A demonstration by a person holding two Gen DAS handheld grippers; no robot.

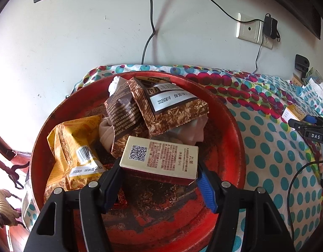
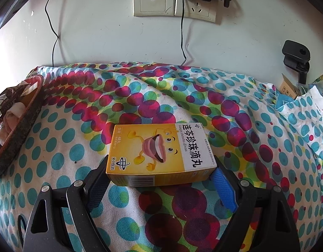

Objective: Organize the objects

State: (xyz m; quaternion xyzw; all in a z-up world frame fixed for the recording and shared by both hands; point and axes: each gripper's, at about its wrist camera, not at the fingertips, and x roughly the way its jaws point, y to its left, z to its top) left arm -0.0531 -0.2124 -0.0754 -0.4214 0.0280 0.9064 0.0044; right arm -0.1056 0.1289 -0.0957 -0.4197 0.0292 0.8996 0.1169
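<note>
My left gripper [image 1: 159, 171] is shut on a cream box with a QR code [image 1: 161, 159] and holds it just above the inside of a worn red round tray [image 1: 230, 130]. In the tray lie two brown snack packets [image 1: 172, 109], a yellow snack packet [image 1: 75, 153] and beige cloth [image 1: 106, 132]. My right gripper [image 2: 160, 174] is shut on a yellow and white medicine box with a cartoon mouth [image 2: 159, 153], held low over the dotted cloth [image 2: 140, 105]. The right gripper and its box also show at the right edge of the left wrist view [image 1: 291, 114].
The red tray shows at the left edge of the right wrist view [image 2: 20, 124]. Black cables [image 2: 182, 42] hang from a wall socket [image 2: 174, 0] behind the table. A black clamp [image 2: 296, 56] and a cardboard box [image 2: 287, 88] stand at the far right.
</note>
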